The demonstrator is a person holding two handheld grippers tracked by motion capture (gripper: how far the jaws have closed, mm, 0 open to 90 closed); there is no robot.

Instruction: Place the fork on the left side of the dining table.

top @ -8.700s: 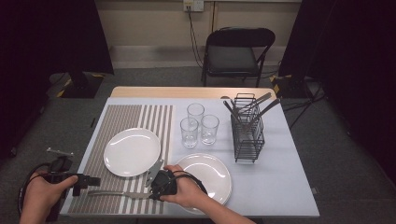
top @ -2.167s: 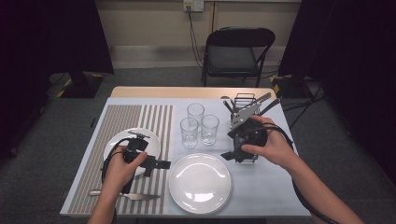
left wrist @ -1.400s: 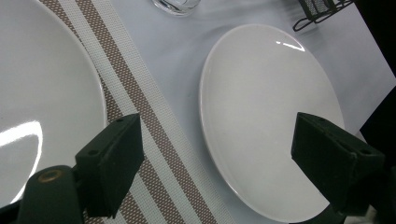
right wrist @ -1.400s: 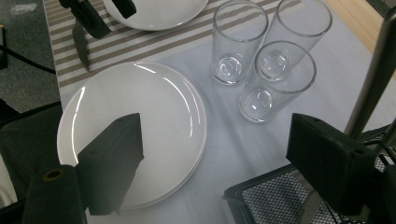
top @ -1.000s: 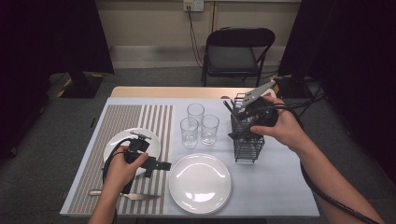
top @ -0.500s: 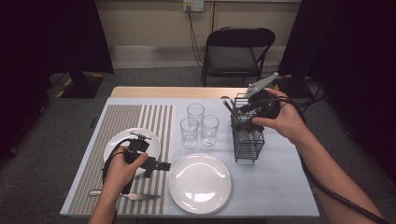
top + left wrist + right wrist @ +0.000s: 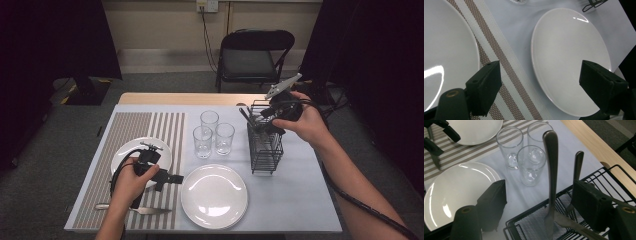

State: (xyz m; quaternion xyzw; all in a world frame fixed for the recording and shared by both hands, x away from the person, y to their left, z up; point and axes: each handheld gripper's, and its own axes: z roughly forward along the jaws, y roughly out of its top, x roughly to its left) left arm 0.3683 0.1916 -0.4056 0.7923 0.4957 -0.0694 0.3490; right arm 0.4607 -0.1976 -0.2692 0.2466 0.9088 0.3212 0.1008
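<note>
left gripper (image 7: 172,178): low, level, jaws wide apart | right gripper (image 7: 261,123): raised, jaws apart, just been closing, not gripping

No readable text, label, brand, number or sign is showing on anything in these views.
</note>
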